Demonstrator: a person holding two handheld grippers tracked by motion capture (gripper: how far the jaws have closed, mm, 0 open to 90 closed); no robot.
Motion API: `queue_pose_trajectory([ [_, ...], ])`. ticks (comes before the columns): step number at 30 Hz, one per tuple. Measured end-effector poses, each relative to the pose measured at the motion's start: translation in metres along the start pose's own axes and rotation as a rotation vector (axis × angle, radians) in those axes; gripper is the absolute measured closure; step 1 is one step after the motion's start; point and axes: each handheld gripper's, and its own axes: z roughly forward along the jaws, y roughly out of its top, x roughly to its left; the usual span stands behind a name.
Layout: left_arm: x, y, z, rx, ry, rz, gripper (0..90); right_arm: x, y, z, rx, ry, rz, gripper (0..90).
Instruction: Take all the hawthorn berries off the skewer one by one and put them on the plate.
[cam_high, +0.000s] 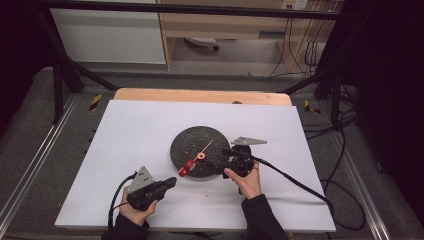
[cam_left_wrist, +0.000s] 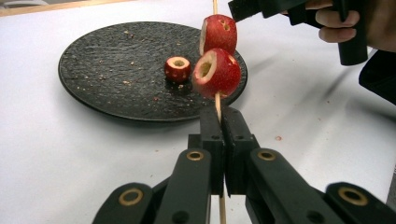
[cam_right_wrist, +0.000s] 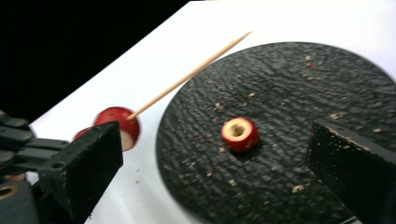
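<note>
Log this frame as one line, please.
left claw: shut on skewer | fruit pieces on skewer: two | right claw: open, over plate | loose piece on plate

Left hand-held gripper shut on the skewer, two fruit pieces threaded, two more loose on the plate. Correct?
Not quite: one loose piece lies on the plate, per the right gripper view. The left hand-held gripper is shut on the skewer carrying two pieces.
</note>
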Motion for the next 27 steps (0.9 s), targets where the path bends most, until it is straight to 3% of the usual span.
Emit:
queue_pose_trajectory([
  [15,-0.006,0.000,0.005,0.005,-0.016,0.011,88.1,0.015,-0.019,0.007,-0.046,0.077,0.035,11.0],
  [27,-0.014,0.001,0.011,0.012,-0.033,0.031,88.1,0.017,-0.027,0.014,-0.039,0.130,0.055,27.1],
])
